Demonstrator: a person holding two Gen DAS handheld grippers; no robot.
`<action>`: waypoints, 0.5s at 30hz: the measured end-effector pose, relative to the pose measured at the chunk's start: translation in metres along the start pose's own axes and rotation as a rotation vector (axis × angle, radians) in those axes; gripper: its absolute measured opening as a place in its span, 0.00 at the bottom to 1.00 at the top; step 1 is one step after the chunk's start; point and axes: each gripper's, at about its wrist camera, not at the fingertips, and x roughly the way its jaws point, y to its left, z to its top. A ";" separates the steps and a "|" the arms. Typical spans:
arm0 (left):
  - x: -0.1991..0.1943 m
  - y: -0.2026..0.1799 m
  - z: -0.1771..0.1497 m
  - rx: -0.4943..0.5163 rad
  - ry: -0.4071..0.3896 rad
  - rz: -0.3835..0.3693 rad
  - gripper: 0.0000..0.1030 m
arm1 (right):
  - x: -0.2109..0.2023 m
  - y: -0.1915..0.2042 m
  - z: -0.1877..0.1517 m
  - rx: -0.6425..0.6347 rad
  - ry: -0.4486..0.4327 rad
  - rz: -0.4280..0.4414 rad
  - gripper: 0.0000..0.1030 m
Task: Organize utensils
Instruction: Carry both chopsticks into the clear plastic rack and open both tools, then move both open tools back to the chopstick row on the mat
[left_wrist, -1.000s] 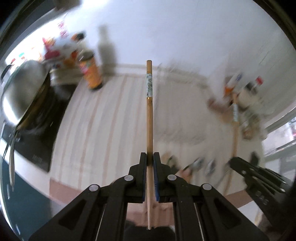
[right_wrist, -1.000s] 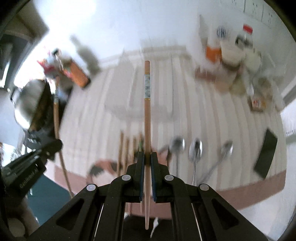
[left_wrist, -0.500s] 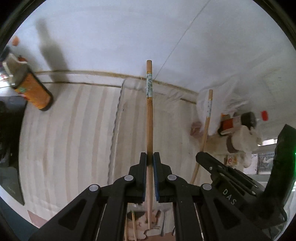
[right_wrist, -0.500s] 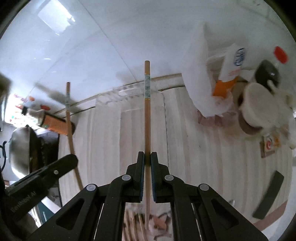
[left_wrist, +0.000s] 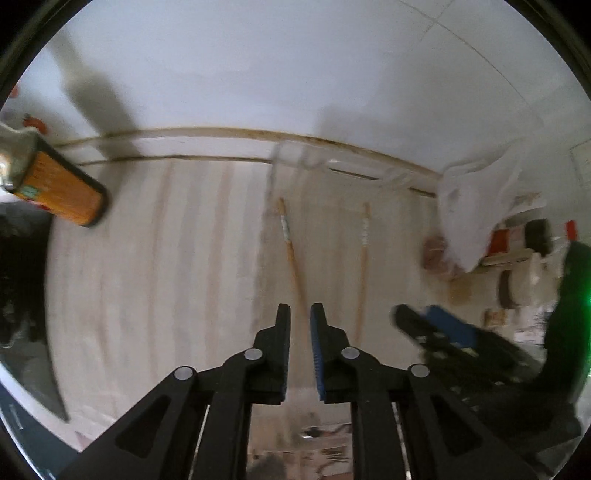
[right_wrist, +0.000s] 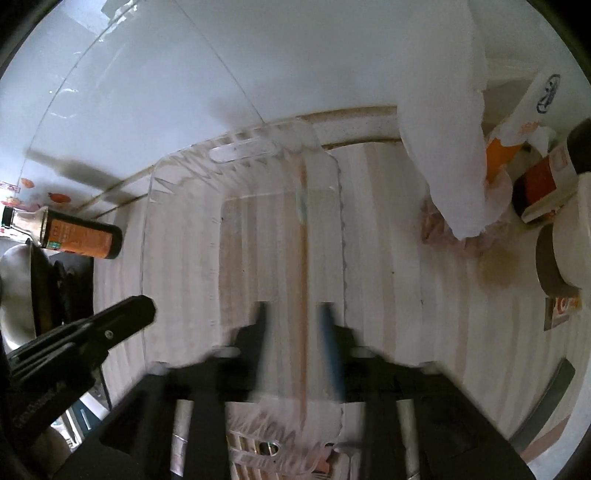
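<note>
**Just released: two chopsticks in the clear bin**

Evidently both grippers had just been opening. The left gripper (left_wrist: 300, 321) stood slightly parted with nothing between its pads; the right gripper (right_wrist: 293, 325), blurred, gaped wider over a chopstick lying free below.

Risks, as I judged them: the clear plastic bin (right_wrist: 155, 236) was light, so a finger catching its wall on the way out could drag it. The left chopstick (left_wrist: 291, 254) and right chopstick (left_wrist: 363, 258) lay loose and splayed; they could roll or cross.

Around them, a white tiled wall (left_wrist: 295, 66) met a pale striped countertop (left_wrist: 166, 277). An orange-labelled bottle (left_wrist: 62, 192) stood left, a white plastic bag (left_wrist: 476, 206) right.
</note>
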 end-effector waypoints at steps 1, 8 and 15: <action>-0.004 0.002 -0.002 0.000 -0.016 0.023 0.18 | -0.003 -0.001 -0.002 0.001 -0.009 -0.009 0.45; -0.046 0.020 -0.036 0.012 -0.256 0.195 0.98 | -0.046 0.002 -0.029 -0.016 -0.168 -0.111 0.71; -0.063 0.028 -0.078 0.008 -0.324 0.275 1.00 | -0.077 0.005 -0.066 -0.038 -0.306 -0.167 0.89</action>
